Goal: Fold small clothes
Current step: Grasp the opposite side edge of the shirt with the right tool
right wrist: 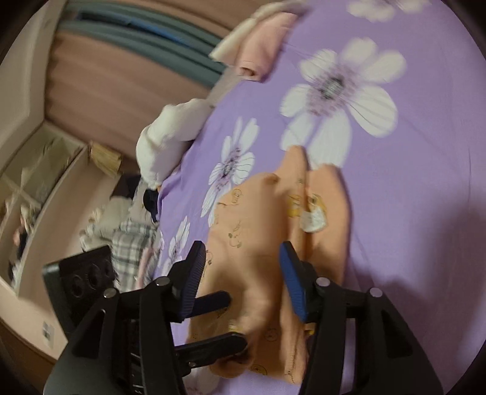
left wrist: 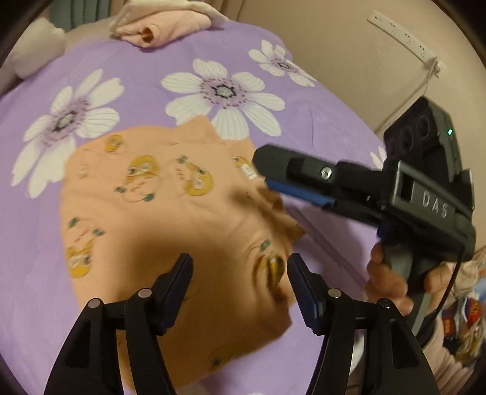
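Here the left gripper hangs with its jaws released, nothing between them, over the peach printed garment that lies partly folded on the purple flowered bedsheet. The right gripper is likewise spread apart and empty above the same cloth. Only the left view shows the hand gripping the right tool; only the right view shows the plaid clothes beside the bed. A folded pink pile sits at the sheet's far edge.

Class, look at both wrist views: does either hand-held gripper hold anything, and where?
Nothing: left hand-held gripper and right hand-held gripper gape over the orange garment.
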Tool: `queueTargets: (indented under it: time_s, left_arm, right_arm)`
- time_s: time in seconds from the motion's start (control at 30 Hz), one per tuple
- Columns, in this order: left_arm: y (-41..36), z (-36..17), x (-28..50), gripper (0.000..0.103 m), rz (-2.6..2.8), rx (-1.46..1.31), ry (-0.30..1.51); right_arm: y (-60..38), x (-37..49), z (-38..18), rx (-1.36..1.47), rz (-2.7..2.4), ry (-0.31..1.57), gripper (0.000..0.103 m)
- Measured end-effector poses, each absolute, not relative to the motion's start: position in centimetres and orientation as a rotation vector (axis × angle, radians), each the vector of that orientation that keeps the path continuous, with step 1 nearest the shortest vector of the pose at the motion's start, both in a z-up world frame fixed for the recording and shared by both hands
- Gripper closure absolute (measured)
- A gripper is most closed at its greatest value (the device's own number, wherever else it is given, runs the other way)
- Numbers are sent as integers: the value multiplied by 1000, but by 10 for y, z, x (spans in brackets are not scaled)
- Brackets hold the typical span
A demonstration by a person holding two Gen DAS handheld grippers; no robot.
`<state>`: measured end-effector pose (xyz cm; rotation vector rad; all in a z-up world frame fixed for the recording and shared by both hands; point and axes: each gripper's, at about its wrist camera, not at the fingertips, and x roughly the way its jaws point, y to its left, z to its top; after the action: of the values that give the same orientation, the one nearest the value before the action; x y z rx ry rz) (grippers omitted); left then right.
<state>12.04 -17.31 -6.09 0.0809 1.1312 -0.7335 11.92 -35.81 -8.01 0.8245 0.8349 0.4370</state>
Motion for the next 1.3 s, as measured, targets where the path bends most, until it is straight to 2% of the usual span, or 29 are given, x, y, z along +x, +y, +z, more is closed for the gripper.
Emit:
queueTargets:
  time_s: [0.1, 0.33, 0.7, 0.9, 0.93, 0.97, 1.03, 1.07, 1.3]
  left_arm:
    - [-142, -64, 120, 40, -708, -19, 1148]
    - [-63, -78, 107, 40, -605, -214, 1144]
    - [-40, -84, 113, 39, -589, -291, 1139]
    - [-34, -93, 116, 39, -589, -312, 1163]
    - [-33, -94, 117, 39, -586, -315, 1167]
    - [-33, -96, 118, 39, -584, -318, 1169]
    - [-31, -98, 120, 39, -583, -325, 1174]
    - [-31, -98, 121, 39, -582, -328, 1176]
    - [-31, -88, 124, 39, -588, -332, 1148]
  right_arm:
    - [-355, 124, -75, 766, 463, 836, 46]
    - [-352, 145, -91, 678, 413, 928, 46]
    - [-334, 201, -99, 528, 398, 937, 49]
    - [-321, 220, -106, 452, 451, 961, 57]
    - [-319, 222, -109, 429, 452, 979, 66]
    - [-317, 221, -110, 413, 447, 985, 69]
    - [-313, 219, -108, 363, 439, 972, 87]
    - [-312, 216, -106, 336, 430, 954, 89]
    - [-314, 201, -77, 326, 437, 838, 95]
